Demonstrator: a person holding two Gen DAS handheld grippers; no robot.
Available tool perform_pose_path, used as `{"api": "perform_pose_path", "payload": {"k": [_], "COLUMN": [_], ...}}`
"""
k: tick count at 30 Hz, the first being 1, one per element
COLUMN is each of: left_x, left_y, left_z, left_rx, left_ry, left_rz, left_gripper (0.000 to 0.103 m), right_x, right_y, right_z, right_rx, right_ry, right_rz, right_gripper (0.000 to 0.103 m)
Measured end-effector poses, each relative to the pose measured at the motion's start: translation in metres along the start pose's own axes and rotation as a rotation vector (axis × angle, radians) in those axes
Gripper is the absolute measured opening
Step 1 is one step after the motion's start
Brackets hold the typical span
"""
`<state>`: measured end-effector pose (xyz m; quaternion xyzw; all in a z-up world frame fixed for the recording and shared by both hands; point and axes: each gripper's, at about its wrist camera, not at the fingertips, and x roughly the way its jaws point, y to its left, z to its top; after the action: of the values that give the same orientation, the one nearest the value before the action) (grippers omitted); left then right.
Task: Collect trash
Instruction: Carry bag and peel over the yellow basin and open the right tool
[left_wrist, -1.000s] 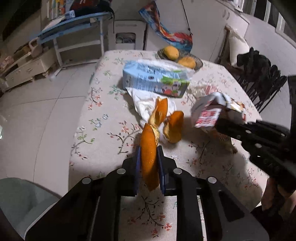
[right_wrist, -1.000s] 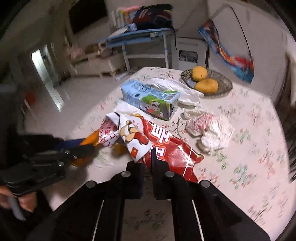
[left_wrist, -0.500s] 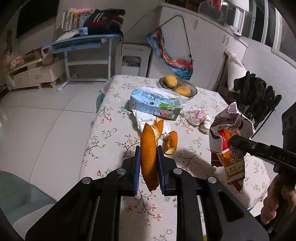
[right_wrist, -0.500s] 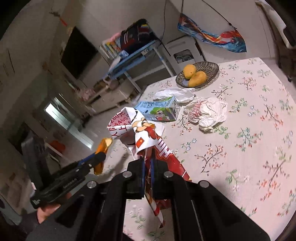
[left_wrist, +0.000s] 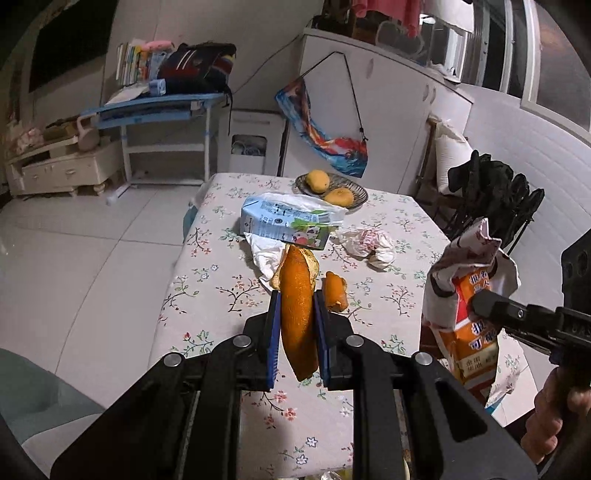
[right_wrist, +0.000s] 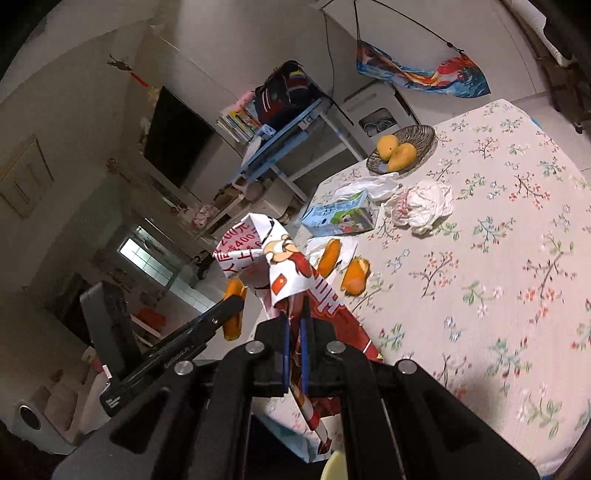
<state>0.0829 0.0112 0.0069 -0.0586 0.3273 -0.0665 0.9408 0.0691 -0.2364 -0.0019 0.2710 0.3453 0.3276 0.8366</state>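
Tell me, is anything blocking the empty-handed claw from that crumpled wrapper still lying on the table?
Neither claw is empty: the left claw grips an orange peel and the right claw pinches a snack bag. The crumpled wrapper lies uncovered on the tablecloth, beside the milk carton; nothing visible lies over it.
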Motion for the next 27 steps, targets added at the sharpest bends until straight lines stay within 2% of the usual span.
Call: {"api": "perform_pose_path", "payload": {"k": [7, 15, 20, 27], "left_x": [-0.014, -0.025, -0.038, -0.053], "left_y": [-0.001, 0.0, -0.002, -0.004], "left_z": [-0.009, -0.016, -0.028, -0.043], "left_rx": [-0.002, -0.006, -0.005, -0.003], "left_ry": [-0.014, -0.018, -0.022, -0.019], "left_rz": [-0.009, -0.013, -0.018, -0.034], "left_gripper": [0.017, 0.017, 0.017, 0.017], "right_x": [-0.009, -0.008, -0.001, 0.019], "right_y": [0.009, 0.019, 0.018, 0.01], "right_z": [-0.027, -0.077, -0.106, -0.143], "right_rx": [0.015, 0.019, 0.011, -0.01], "right_ry": [0.032, 0.144, 0.237, 0.384], "right_rz": [0.044, 0.032, -0.019, -0.146], "right_gripper": [0.005, 0.005, 0.005, 0.005]}}
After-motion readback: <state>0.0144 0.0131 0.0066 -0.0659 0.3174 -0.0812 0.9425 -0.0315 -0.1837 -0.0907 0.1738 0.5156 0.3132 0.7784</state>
